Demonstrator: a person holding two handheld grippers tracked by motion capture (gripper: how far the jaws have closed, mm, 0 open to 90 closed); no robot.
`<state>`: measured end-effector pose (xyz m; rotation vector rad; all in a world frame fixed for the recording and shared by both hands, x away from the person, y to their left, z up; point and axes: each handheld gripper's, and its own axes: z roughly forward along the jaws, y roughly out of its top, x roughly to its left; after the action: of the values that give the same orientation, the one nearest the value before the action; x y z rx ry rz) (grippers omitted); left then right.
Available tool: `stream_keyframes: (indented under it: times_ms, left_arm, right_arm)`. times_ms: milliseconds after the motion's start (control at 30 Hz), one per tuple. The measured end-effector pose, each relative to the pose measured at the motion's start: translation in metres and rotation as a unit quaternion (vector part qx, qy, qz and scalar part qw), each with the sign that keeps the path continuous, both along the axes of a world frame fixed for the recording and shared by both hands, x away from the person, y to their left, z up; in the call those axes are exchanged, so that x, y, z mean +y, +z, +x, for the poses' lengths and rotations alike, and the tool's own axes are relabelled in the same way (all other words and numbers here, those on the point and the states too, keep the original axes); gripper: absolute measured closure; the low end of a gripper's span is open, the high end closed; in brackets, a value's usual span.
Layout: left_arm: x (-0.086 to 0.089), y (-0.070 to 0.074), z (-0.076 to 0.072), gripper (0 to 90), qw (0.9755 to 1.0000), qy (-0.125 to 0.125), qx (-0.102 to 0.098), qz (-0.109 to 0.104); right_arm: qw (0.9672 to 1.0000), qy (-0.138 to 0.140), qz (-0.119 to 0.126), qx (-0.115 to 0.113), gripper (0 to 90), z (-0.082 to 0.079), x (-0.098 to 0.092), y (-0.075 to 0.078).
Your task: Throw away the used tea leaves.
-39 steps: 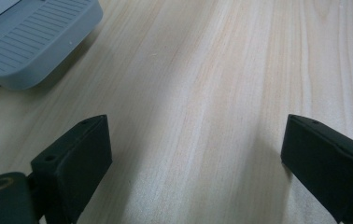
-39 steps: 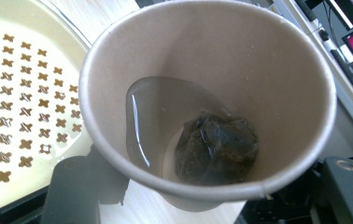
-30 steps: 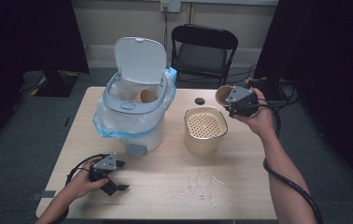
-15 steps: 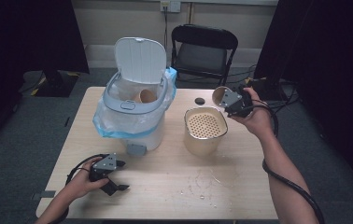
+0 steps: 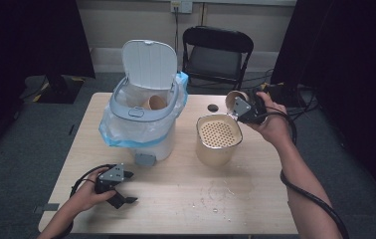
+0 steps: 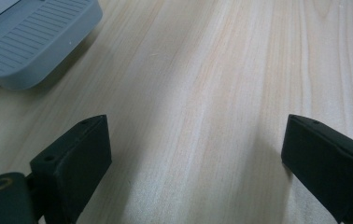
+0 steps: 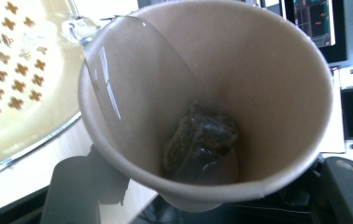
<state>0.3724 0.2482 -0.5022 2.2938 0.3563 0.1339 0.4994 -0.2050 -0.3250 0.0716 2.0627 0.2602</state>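
— Where's the right claw point(image 5: 239, 104) now?

— I have it raised over the table's point(image 5: 255, 199) far right part, clamped on a paper cup point(image 5: 234, 97). The cup is tipped toward the beige strainer pot point(image 5: 218, 149), its rim just beside the pot's far right edge. In the right gripper view there's liquid point(image 7: 109, 88) lying along the cup's lower wall up to the rim, and a dark wet tea bag point(image 7: 200, 142) sits at its bottom.

— And the left claw point(image 5: 121, 191)?

— Wide open, holding nothing, resting on the table near its front left corner, just in front of the white pedal bin point(image 5: 146, 114). The bin's lid stands up, and another cup point(image 5: 155, 102) lies inside
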Motion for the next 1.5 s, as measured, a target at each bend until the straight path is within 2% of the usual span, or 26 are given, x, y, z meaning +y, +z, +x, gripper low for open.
stream_keyframes:
  times_ms: [100,333,367,400,500,600,700,800,833,867,933,967,1000,1033,1100,1133,1167,1200,1233,1267,1300,1333,1400,1433,1467,1500]
  left_arm:
    - [0.0,0.0,0.0,7.7,1.0,-0.001,0.001,0.0]
    - [0.0,0.0,0.0,7.7,1.0,-0.001,0.001,0.0]
    - [0.0,0.0,0.0,7.7,1.0,0.0,0.001,0.0]
    - [0.0,0.0,0.0,7.7,1.0,0.0,0.001,0.0]
    - [0.0,0.0,0.0,7.7,1.0,-0.001,0.001,0.003]
    - [0.0,0.001,0.0,7.7,1.0,-0.001,0.001,0.003]
    - [0.0,0.001,0.0,7.6,1.0,-0.002,0.001,0.003]
    - [0.0,0.0,0.0,6.8,1.0,-0.002,0.001,0.003]
    - [0.0,0.0,0.0,6.8,1.0,-0.002,0.001,0.003]
    - [0.0,0.0,0.0,6.8,1.0,-0.003,0.001,0.003]
    - [0.0,0.0,0.0,6.8,1.0,-0.003,0.001,0.003]
    - [0.0,0.0,0.0,6.8,1.0,-0.003,0.001,0.003]
    - [0.0,0.0,0.0,6.8,1.0,-0.002,0.001,0.003]
    - [0.0,0.0,0.0,6.8,1.0,-0.003,0.001,0.003]
    - [0.0,0.0,0.0,6.8,1.0,-0.002,0.001,0.003]
    - [0.0,0.0,0.0,6.8,1.0,-0.002,0.001,0.003]
    - [0.0,0.0,0.0,6.8,1.0,-0.003,0.001,0.003]
    - [0.0,0.0,0.0,6.8,1.0,-0.003,0.001,0.003]
    - [0.0,0.0,0.0,6.8,1.0,-0.002,0.001,0.003]
    - [0.0,0.0,0.0,6.8,1.0,-0.002,0.001,0.003]
    - [0.0,0.0,0.0,6.8,1.0,-0.002,0.001,0.003]
    - [0.0,0.0,0.0,6.8,1.0,-0.003,0.001,0.003]
    - [0.0,0.0,0.0,6.8,1.0,-0.003,0.001,0.003]
    - [0.0,0.0,0.0,6.8,1.0,-0.002,0.001,0.003]
    - [0.0,0.0,0.0,6.8,1.0,-0.002,0.001,0.003]
    - [0.0,0.0,0.0,6.8,1.0,-0.002,0.001,0.003]
  right_arm:
    - [1.0,0.003,-0.005,0.0,33.8,-0.001,0.001,0.001]
    - [0.9988,0.006,-0.041,-0.026,33.8,-0.003,0.006,0.004]
    - [0.9962,0.009,-0.078,-0.039,33.8,-0.004,0.008,0.003]
    - [0.9962,0.009,-0.078,-0.039,33.8,-0.004,0.008,0.003]
    - [0.9917,0.013,-0.11,-0.066,33.8,-0.008,0.012,0.002]
    - [0.9829,0.017,-0.157,-0.094,33.8,-0.01,0.015,0.002]
    - [0.9717,0.026,-0.201,-0.122,33.7,-0.012,0.019,0.0]
    - [0.9682,0.026,-0.209,-0.136,33.7,-0.015,0.022,0.001]
    - [0.9624,0.033,-0.226,-0.147,33.7,-0.015,0.023,0.001]
    - [0.9603,0.033,-0.234,-0.149,33.7,-0.015,0.024,0.001]
    - [0.9497,0.039,-0.266,-0.161,33.7,-0.016,0.027,0.0]
    - [0.9507,0.037,-0.263,-0.161,33.7,-0.016,0.027,-0.002]
    - [0.9429,0.045,-0.283,-0.171,33.7,-0.016,0.029,-0.001]
    - [0.9404,0.043,-0.288,-0.177,33.7,-0.017,0.03,-0.003]
    - [0.9404,0.044,-0.288,-0.175,33.7,-0.018,0.03,-0.004]
    - [0.9288,0.052,-0.314,-0.189,33.7,-0.018,0.032,-0.005]
    - [0.9252,0.061,-0.326,-0.186,33.7,-0.019,0.033,-0.007]
    - [0.9252,0.061,-0.326,-0.186,33.7,-0.019,0.033,-0.007]
    - [0.9148,0.065,-0.348,-0.195,33.7,-0.02,0.034,-0.009]
    - [0.9184,0.066,-0.339,-0.193,33.7,-0.02,0.034,-0.01]
    - [0.9155,0.072,-0.343,-0.198,33.6,-0.02,0.035,-0.009]
    - [0.9105,0.07,-0.355,-0.2,33.6,-0.02,0.036,-0.008]
    - [0.9119,0.068,-0.351,-0.201,33.6,-0.02,0.035,-0.008]
    - [0.9066,0.066,-0.361,-0.208,33.6,-0.02,0.036,-0.008]
    - [0.9053,0.073,-0.365,-0.204,33.5,-0.02,0.036,-0.007]
    - [0.9058,0.073,-0.364,-0.204,33.5,-0.021,0.037,-0.007]
